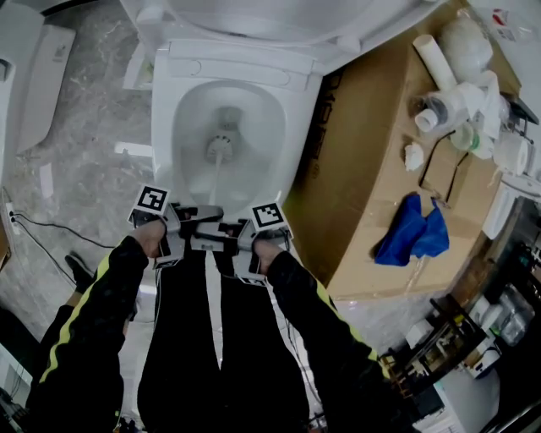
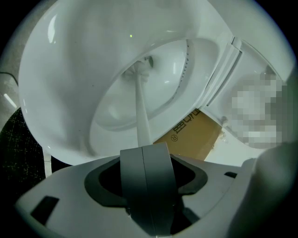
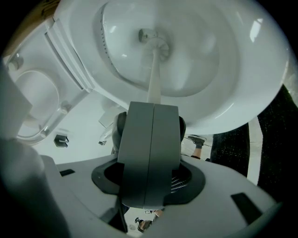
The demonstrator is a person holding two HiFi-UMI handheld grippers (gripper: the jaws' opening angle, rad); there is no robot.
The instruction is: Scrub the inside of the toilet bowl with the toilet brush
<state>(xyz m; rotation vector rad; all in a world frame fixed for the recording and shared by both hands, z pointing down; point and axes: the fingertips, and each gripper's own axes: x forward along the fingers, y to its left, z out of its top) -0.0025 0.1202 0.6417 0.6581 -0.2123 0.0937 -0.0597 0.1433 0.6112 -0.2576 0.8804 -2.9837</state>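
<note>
The white toilet bowl [image 1: 166, 127] stands open below me, its seat and lid [image 1: 279, 21] raised. A white toilet brush has its head [image 1: 221, 146] down at the bottom of the bowl near the drain, and its handle [image 1: 217, 184] runs back to the front rim. My left gripper [image 1: 207, 212] and right gripper [image 1: 228, 228] meet there, both shut on the handle's near end. In the left gripper view the handle [image 2: 141, 116] rises from the closed gripper [image 2: 144, 151] to the head [image 2: 139, 69]. The right gripper view shows the same: gripper [image 3: 153, 109], head [image 3: 156, 44].
A large cardboard box [image 1: 380, 152] lies tight against the toilet's right side, with a blue cloth [image 1: 414, 232] and white pipe fittings [image 1: 456, 93] on it. A cluttered rack [image 1: 473, 338] stands at lower right. A black cable [image 1: 42, 237] crosses the marble floor at left.
</note>
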